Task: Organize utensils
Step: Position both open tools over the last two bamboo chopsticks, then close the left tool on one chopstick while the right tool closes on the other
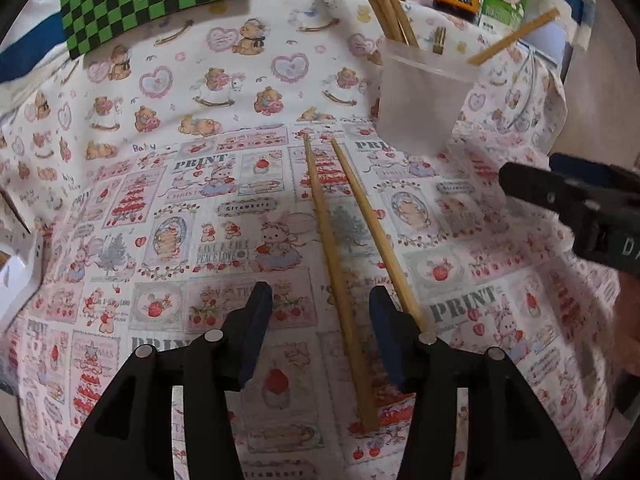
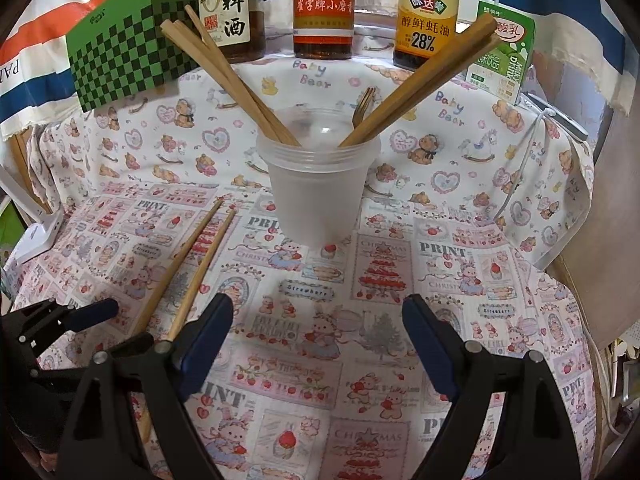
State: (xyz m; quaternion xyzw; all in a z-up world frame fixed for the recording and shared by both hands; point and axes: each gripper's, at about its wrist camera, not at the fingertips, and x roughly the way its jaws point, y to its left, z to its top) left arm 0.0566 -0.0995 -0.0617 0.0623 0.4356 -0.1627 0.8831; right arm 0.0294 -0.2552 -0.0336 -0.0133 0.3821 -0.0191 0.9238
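Observation:
Two wooden chopsticks (image 1: 340, 264) lie side by side on the patterned cloth; they also show in the right wrist view (image 2: 188, 276). My left gripper (image 1: 320, 304) is open and hovers over their near ends, one chopstick between its fingers. A frosted plastic cup (image 2: 318, 192) holds several chopsticks (image 2: 224, 76) and a metal fork (image 2: 362, 106); it also shows in the left wrist view (image 1: 424, 104). My right gripper (image 2: 318, 320) is open and empty, in front of the cup, and appears at the right edge of the left wrist view (image 1: 576, 208).
Three sauce bottles (image 2: 324, 8), a green checkered box (image 2: 128, 44) and a drink carton (image 2: 504, 60) stand along the back. A white object (image 2: 36, 236) sits at the left edge. A white cable (image 2: 532, 160) runs down the right side.

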